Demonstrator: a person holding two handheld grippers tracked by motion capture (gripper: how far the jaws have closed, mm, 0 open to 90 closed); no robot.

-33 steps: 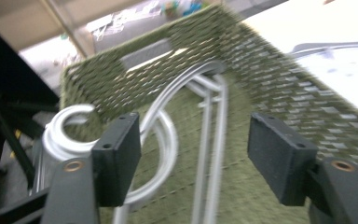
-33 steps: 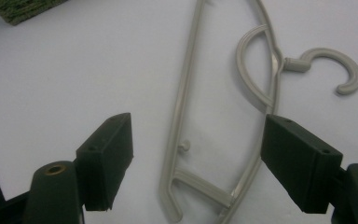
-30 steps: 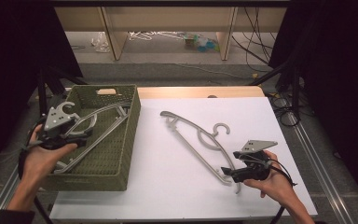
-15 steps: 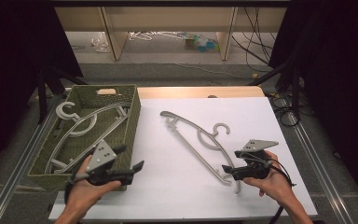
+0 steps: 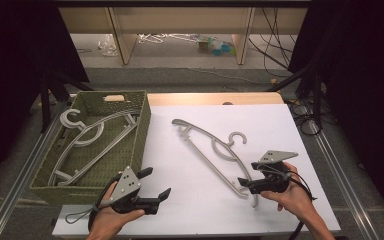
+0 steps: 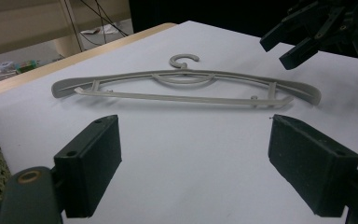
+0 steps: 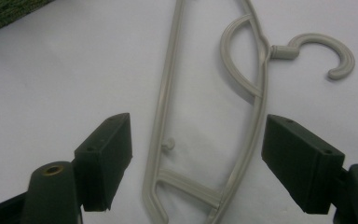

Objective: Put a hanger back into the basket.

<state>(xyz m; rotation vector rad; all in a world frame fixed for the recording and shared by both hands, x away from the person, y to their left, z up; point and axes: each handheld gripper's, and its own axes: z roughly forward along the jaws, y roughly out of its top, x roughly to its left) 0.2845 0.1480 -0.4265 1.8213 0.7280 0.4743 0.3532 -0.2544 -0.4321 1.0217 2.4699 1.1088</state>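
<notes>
A grey plastic hanger (image 5: 212,150) lies flat on the white table top, its hook toward the right. My right gripper (image 5: 247,176) hovers open over the hanger's near end; in the right gripper view the hanger (image 7: 256,116) runs up between the spread jaws of that gripper (image 7: 196,126). My left gripper (image 5: 156,182) is open and holds nothing, low over the table's front beside the basket. In the left gripper view, the hanger (image 6: 182,86) lies ahead of the left gripper (image 6: 193,126), and the right gripper (image 6: 298,32) shows at top right. A second grey hanger (image 5: 87,137) lies inside the green basket (image 5: 142,132).
The woven green basket stands on the table's left part. A wooden strip (image 5: 215,98) edges the table's far side. Metal rails (image 5: 330,160) run along both sides. Loose items (image 5: 215,46) lie on the floor beyond the table.
My left gripper has left the basket and moved right and toward the front edge, now open over the white table. The hanger it was at stays in the basket. The right gripper barely moved.
</notes>
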